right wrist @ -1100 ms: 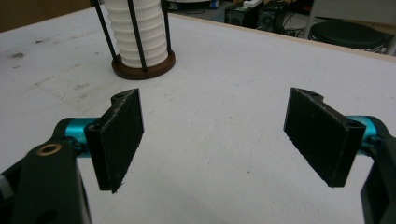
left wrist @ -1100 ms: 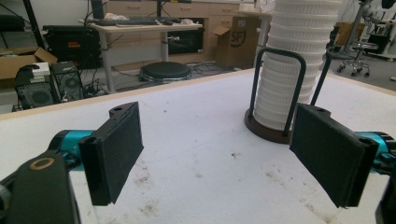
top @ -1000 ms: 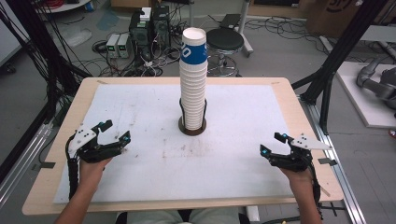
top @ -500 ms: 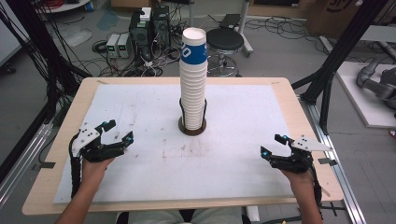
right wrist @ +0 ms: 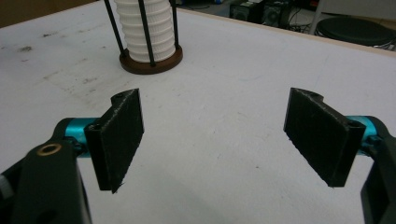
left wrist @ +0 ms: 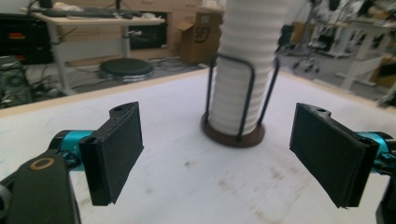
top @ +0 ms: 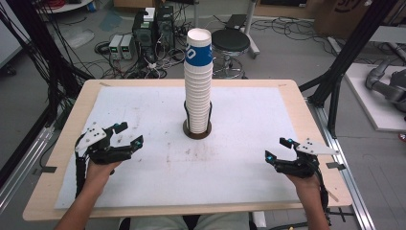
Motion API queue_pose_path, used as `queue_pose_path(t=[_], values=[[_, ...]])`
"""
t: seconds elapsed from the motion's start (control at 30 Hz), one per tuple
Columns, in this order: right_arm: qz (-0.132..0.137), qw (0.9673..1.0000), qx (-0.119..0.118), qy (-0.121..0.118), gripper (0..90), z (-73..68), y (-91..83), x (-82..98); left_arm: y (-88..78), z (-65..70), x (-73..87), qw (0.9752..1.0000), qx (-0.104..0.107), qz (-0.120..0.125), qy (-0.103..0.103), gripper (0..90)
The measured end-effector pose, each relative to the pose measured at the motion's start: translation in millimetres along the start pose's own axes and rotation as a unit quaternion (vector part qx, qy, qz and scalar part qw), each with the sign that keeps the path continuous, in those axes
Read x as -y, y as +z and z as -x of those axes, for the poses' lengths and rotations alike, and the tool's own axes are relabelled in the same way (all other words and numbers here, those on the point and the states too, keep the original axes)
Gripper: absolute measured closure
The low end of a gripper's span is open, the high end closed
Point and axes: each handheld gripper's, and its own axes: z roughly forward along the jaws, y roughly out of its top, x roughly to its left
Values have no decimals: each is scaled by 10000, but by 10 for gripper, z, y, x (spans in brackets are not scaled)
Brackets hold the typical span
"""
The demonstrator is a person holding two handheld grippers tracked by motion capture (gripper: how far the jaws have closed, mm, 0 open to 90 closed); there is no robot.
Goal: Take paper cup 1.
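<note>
White paper cups are stacked in one tall tower at the middle of the table, and the top cup has a blue band. The tower is held upright by a thin black wire holder with a round brown base.

No cup has been taken off yet, as far as can be seen. Nothing is held by either gripper. So the work looks like it is only at the start, and all of the picking is left to be done.

The left gripper is seen at about 8 o'clock from the tower, well apart from it. Its jaws are spread wide with nothing between them. In the left gripper view the tower is seen straight ahead between the two black pads.

The right gripper is seen at about 4 o'clock from the tower, also well apart. Its jaws are spread wide too, over bare white table, and the tower is seen far off at the upper left.

A reach to the tower is likely needed first.
</note>
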Motion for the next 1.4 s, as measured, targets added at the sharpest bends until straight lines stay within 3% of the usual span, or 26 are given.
queue_pose_path(t=[0.03, 0.07, 0.1, 0.13, 0.17, 0.2, 0.23, 0.37, 0.47, 0.7, 1.0, 1.13, 1.4], values=[[-8, 10000, -14, -7, 204, 1, 7, 2, 0, 0, 0, 10000, 0, 0, 0, 168], [-30, 10000, -20, -18, 204, -1, 12, 4, 44, 23, -137, 9999, 110, 92, 83, 168], [-40, 10000, -28, -32, 204, -6, 14, 4, 44, 23, -137, 9999, 110, 92, 83, 165], [-47, 10000, -23, -84, 204, -6, 17, 1, 109, 52, -297, 9995, 177, 116, 250, 164], [-69, 10000, -39, -52, 204, -14, 17, -1, 109, 52, -297, 9995, 177, 116, 250, 165], [-52, 10000, -61, -53, 204, -15, 21, -5, 180, 82, -472, 9985, 286, 139, 440, 164], [-45, 10000, -72, -49, 204, -16, 25, -7, 218, 90, -565, 9980, 365, 133, 500, 166], [-33, 9999, -86, -64, 204, -14, 32, -12, 350, 94, -848, 9976, 531, 153, 415, 172], [-32, 9999, -91, -66, 204, -20, 29, -14, 486, 116, -1140, 9964, 631, 27, 572, 172], [-42, 9999, -77, -69, 204, -9, 10, 2, 791, 174, -1674, 9939, 982, -65, 501, 169], [-45, 9999, -81, -62, 204, -1, 3, 10, 1051, 189, -1970, 9925, 1147, -13, 427, 165], [-40, 9999, -121, -59, 204, -11, 17, -3, 1244, 259, -2169, 9924, 1111, -143, 502, 167], [-2, 9999, -121, -42, 205, 11, 4, -2, 1459, 322, -2327, 9923, 1067, -238, 582, 167]])
